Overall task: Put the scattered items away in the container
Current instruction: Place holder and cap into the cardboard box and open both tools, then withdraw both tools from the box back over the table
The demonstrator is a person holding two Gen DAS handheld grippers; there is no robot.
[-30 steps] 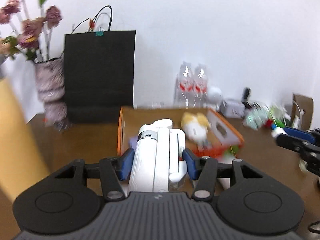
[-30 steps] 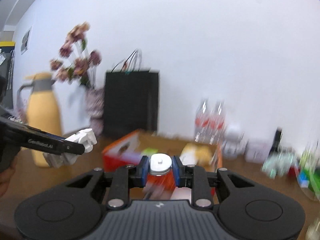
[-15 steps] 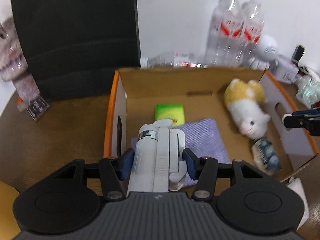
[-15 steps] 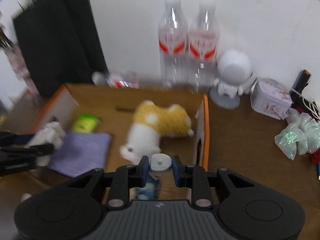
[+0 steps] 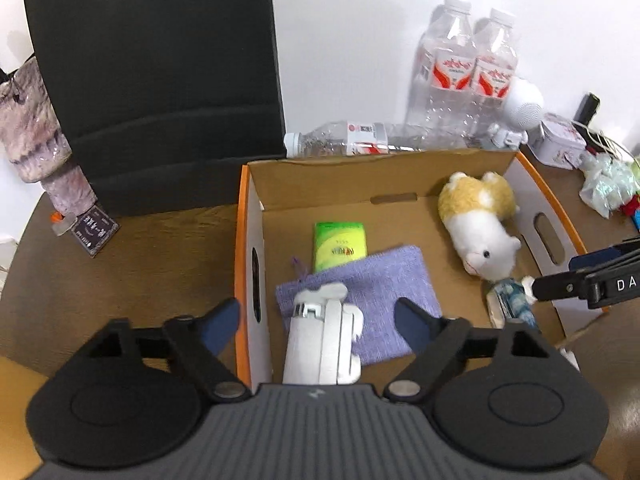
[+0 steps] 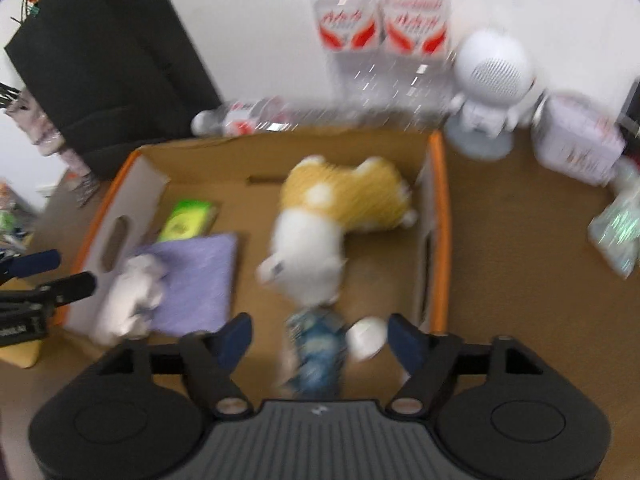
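Note:
An open cardboard box [image 5: 248, 216] with orange rims holds a green packet [image 5: 339, 245], a purple cloth pouch [image 5: 372, 280], a yellow-and-white plush toy [image 5: 478, 224] and a blue patterned packet [image 5: 510, 300]. My left gripper [image 5: 318, 320] is open above the box's left side; a white device [image 5: 322, 344] lies loose between its fingers, over the pouch. My right gripper [image 6: 320, 336] is open above the box [image 6: 436, 216]; a small white round item [image 6: 366, 338] is loose between its fingers beside the blue packet [image 6: 316, 344]. The right wrist view is blurred.
A black paper bag [image 5: 160, 72] stands behind the box at the left, with a vase [image 5: 36, 128] beside it. Water bottles [image 5: 464, 72], a lying bottle [image 5: 352, 142], a white robot figure [image 6: 490, 80] and a tin [image 6: 576, 148] crowd the back and right.
Both grippers have opened over the box. The white device has dropped from the left fingers and the small white item from the right fingers. Both views have moved closer to the box.

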